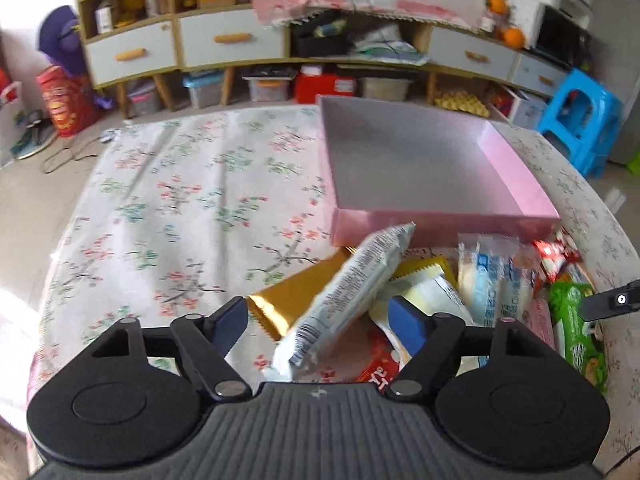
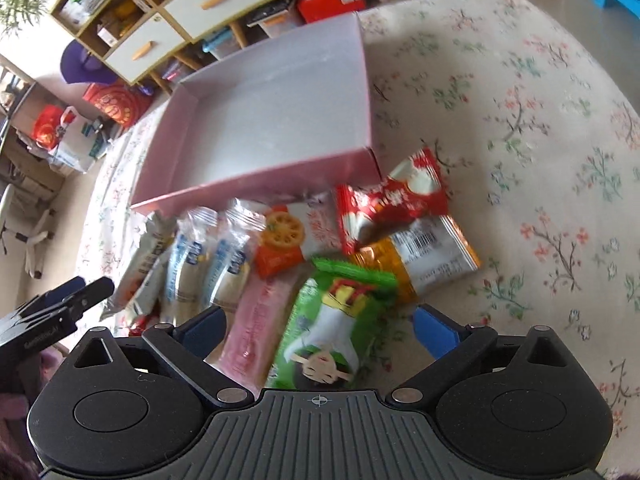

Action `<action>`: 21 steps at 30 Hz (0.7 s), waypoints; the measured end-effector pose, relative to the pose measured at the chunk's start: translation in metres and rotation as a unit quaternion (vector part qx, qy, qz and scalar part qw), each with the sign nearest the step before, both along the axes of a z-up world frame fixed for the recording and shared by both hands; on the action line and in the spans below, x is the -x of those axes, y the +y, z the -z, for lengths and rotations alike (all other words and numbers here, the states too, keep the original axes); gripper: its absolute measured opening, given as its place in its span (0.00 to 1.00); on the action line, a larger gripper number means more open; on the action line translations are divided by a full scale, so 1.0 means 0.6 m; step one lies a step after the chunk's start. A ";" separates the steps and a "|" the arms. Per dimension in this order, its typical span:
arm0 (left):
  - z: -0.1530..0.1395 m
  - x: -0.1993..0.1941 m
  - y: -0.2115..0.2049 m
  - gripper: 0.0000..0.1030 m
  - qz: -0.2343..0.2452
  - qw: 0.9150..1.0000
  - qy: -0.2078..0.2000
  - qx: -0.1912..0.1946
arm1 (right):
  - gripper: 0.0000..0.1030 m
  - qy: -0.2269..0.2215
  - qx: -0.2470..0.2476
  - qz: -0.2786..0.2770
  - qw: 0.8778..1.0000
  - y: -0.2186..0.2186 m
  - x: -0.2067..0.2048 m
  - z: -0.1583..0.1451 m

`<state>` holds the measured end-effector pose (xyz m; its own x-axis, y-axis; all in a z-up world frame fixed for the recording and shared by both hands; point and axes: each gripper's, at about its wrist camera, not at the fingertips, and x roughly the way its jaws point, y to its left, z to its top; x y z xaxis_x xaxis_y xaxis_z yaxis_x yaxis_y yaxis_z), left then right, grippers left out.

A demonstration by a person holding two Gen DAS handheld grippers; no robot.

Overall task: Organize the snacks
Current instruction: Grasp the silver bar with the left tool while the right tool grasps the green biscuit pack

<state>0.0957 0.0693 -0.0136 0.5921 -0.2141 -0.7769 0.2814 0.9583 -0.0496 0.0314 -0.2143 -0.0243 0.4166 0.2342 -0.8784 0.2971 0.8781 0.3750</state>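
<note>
An empty pink box [image 1: 420, 168] [image 2: 260, 120] stands on the floral tablecloth [image 1: 180, 208]. A pile of snack packets lies against its near wall. My left gripper [image 1: 320, 324] is open over the pile's left end. A long white-grey packet [image 1: 352, 292] lies slanted between its blue fingers, on top of a gold packet [image 1: 296, 304], and the pads stand clear of it. My right gripper [image 2: 320, 330] is open wide over a green packet [image 2: 332, 320] and a pink packet [image 2: 256, 328]. Clear blue-white packets [image 2: 200, 264], a red packet [image 2: 392, 200] and an orange-silver packet [image 2: 424, 256] lie beyond.
The right half of the tablecloth [image 2: 540, 160] holds no objects. Low cabinets with drawers [image 1: 232, 40] line the far wall, with storage bins on the floor beneath. A blue plastic stool [image 1: 580, 120] stands past the table's right edge. The left gripper's tip [image 2: 80, 292] shows in the right wrist view.
</note>
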 end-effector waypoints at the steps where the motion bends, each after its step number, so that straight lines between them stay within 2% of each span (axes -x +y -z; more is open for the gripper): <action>1: 0.005 0.000 -0.005 0.68 0.009 1.000 0.000 -0.004 | 0.93 0.004 -0.005 -0.001 1.000 0.001 0.002 0.003; 4: 0.014 -0.002 -0.014 0.58 0.016 1.000 0.000 -0.027 | 0.86 0.012 -0.013 -0.001 1.000 0.004 0.007 0.010; 8: 0.019 -0.005 -0.018 0.47 0.012 0.999 0.010 -0.028 | 0.77 0.016 -0.011 0.004 1.000 0.005 0.007 0.015; 15: 0.031 -0.017 -0.009 0.46 -0.004 0.999 0.040 -0.020 | 0.70 0.024 0.006 0.000 1.000 0.010 0.007 0.026; 17: 0.030 -0.017 -0.005 0.45 -0.010 0.999 0.043 -0.014 | 0.60 0.021 0.007 0.001 1.000 0.015 0.004 0.026; 21: 0.027 -0.016 -0.006 0.42 -0.016 0.999 0.047 -0.010 | 0.52 0.018 0.013 0.009 1.000 0.018 -0.001 0.025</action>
